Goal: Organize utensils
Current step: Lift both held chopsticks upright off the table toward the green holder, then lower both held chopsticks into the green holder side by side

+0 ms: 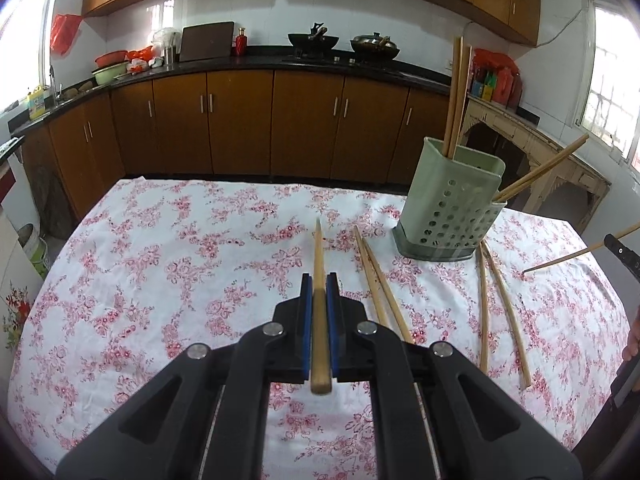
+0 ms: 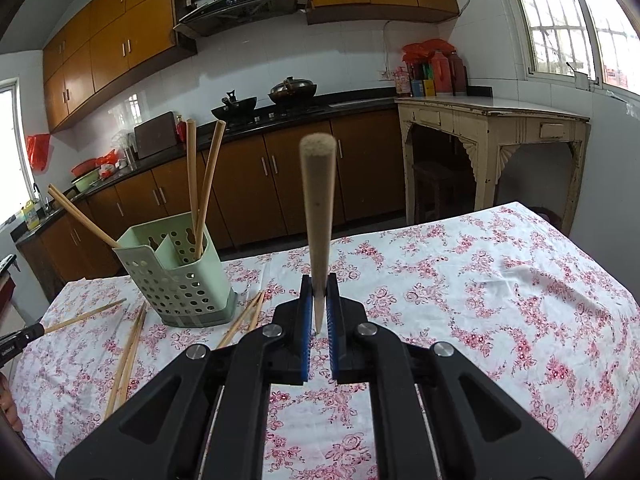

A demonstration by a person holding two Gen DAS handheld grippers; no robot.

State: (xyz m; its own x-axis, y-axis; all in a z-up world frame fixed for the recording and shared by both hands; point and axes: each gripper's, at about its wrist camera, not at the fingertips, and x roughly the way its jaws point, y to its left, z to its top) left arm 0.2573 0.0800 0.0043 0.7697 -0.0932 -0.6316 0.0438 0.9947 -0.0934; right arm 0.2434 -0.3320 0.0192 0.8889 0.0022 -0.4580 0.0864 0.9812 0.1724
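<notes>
My left gripper [image 1: 319, 280] is closed on a chopstick [image 1: 318, 256], clamped lengthwise between the blue pads; its thin tip points away from me over the middle of the counter [image 1: 160, 264], and its thick end sticks out behind the pads toward me. My right gripper [image 2: 319, 284] is closed on a second chopstick [image 2: 318, 216], gripped near its thin end, with the thick end rising up and forward.

The green holder [image 1: 452, 204] stands toward the far right part of the counter, ahead and to the right of my left gripper and ahead and to the left of my right one. Two chopsticks [image 1: 456, 96] stand upright in its taller compartment, and two more [image 1: 544, 168] lean out of the lower one.

On the flowered cloth, one loose pair [image 1: 380, 284] lies just right of my left gripper, near the holder's base. Another loose pair [image 1: 496, 304] lies further right, closer to the counter's right edge.
</notes>
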